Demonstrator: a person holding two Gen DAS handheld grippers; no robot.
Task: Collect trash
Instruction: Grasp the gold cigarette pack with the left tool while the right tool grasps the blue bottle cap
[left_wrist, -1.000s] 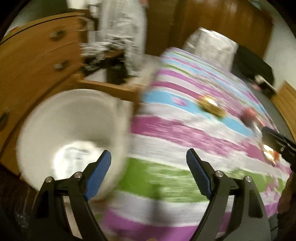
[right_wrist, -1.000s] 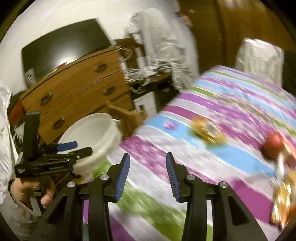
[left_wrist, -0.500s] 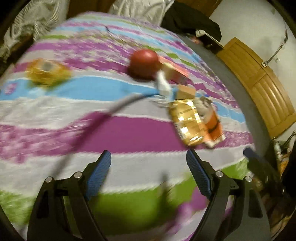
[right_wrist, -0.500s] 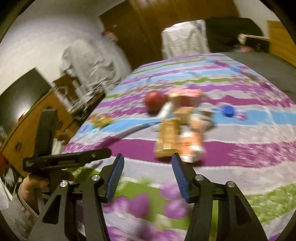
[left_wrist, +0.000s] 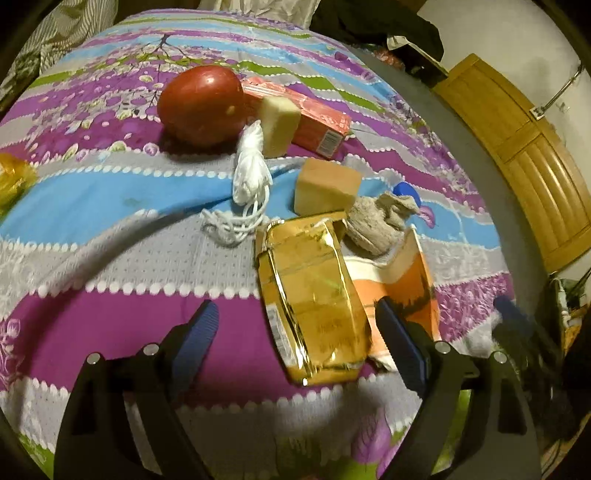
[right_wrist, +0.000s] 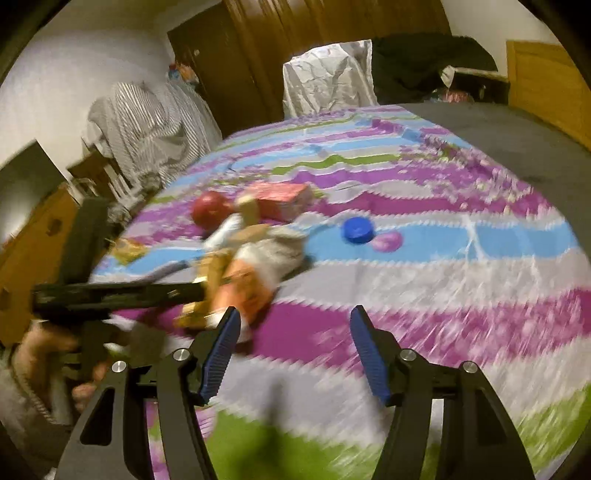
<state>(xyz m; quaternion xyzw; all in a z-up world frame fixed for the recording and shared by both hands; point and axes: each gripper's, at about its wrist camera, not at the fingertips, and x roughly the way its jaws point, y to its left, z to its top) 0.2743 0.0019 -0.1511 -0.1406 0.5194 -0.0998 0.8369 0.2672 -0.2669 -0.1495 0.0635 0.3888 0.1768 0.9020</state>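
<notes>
Left gripper (left_wrist: 295, 332) is hovering, jaws spread wide to straddle the gold packet (left_wrist: 314, 295); right gripper (right_wrist: 293, 343) is waiting apart, seemingly empty through blur.

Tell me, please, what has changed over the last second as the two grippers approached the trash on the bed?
The left gripper swung from the white bucket to the trash pile, its open fingers now straddling the gold foil packet. The right gripper also turned toward the pile and opened wider. Nothing has been gripped. The red ball, pink box and blue cap lie where they were.
</notes>
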